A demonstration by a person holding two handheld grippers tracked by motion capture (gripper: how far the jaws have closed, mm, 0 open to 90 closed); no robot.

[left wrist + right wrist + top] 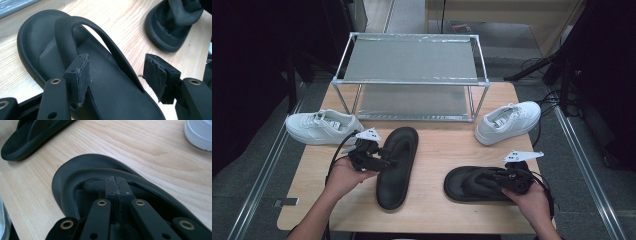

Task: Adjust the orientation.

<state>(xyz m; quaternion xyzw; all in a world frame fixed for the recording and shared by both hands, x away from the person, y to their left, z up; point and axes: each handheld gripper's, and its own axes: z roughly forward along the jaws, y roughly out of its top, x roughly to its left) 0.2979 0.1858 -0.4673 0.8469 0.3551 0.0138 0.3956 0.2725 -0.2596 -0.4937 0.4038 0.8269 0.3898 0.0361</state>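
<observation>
No readable text, labels, brands or nos. anywhere.

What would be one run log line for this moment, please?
left hand-held gripper: open over left sandal strap | right hand-held gripper: shut, inside right sandal | rack: no shoes

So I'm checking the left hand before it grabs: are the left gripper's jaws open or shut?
Open. The left gripper shows its two pads spread apart over the black sandal, one on each side of the strap, neither pressing it.
</observation>
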